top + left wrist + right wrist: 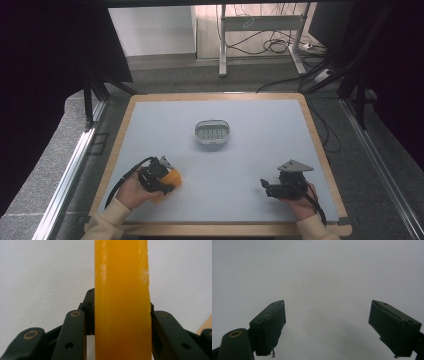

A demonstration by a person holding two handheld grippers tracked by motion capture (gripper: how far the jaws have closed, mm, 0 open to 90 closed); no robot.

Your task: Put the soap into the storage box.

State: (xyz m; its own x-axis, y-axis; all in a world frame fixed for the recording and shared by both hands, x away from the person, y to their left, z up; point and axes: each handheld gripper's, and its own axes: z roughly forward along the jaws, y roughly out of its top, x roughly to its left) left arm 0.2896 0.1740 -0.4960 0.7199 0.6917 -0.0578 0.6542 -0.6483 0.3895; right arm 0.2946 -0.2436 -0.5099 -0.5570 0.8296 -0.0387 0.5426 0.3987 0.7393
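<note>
Left gripper [167,181] clamped on an orange block [122,300], the 2 black jaws pressed against its flat sides in the left gripper view, the block rising straight up out of the grip and past the top of that view. No brand, label or writing legible on the block, only pale scuffs near its upper edges. Beneath and beyond the jaws, the grey table mat [45,272], with a sliver of wooden table edge [206,326] low at the right. Farther out in the high view, ahead of this gripper toward the middle of the mat, a small white oval basket [212,132], well apart from the block. Right gripper [327,327] spread wide apart, nothing between its jaws, held low over bare mat near the table's near right corner.
</note>
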